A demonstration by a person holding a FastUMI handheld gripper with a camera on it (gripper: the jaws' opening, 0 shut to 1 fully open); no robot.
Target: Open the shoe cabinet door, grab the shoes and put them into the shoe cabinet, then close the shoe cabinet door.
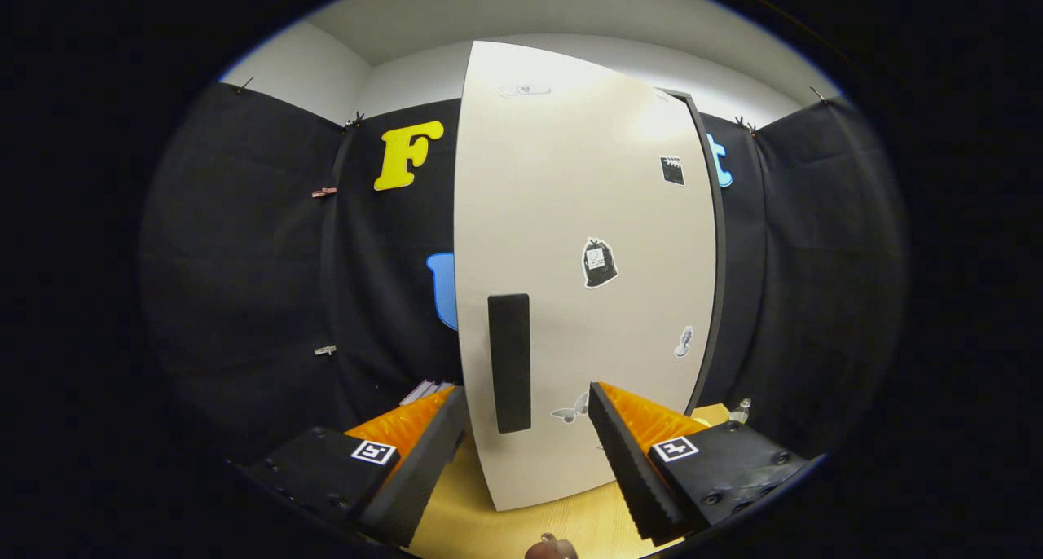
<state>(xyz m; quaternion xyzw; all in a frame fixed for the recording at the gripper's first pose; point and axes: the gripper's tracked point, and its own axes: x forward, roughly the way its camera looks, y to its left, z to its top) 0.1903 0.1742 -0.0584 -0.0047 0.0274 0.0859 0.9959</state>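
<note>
So we're holding the tongs (528, 416) spread wide apart, gripping nothing, right at the tall cream-white cabinet door (587, 274) standing on the wooden bench (530, 526), its black vertical handle (509, 362) sitting between the fingers.

Cabinet door (587, 274): white, upright, w/ a dark vertical handle (509, 362) low near its left edge and small stickers; appears shut or nearly so. Shoes unseen.

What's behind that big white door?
Behind the white door only a dark cabinet edge and black cloth wall show; the inside is covered. The open tongs flank its black handle.
</note>
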